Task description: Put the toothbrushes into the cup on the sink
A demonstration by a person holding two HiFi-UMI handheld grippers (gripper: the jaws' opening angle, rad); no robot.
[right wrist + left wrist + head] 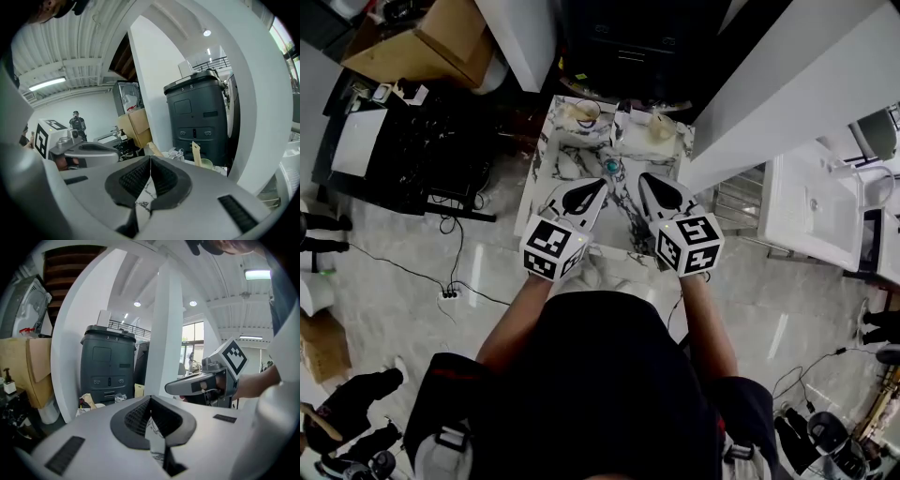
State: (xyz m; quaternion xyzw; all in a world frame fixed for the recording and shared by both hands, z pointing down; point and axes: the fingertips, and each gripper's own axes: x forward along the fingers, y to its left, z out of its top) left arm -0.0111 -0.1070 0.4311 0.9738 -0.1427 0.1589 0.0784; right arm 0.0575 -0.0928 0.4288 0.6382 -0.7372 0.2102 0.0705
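Note:
In the head view a small marble-patterned sink top lies ahead of me. A pale cup stands at its far left and another pale container at its far right. A small teal thing lies mid-top. My left gripper and right gripper hover side by side over the near half, both shut with nothing in them. The right gripper view shows its closed pads, two beige stick-like handles and a pale green cup beyond. The left gripper is shut too.
A dark grey bin-like cabinet stands behind the sink top, with a white pillar beside it. Cardboard boxes and a black cart are to the left. A white basin is on the right. Cables run over the floor.

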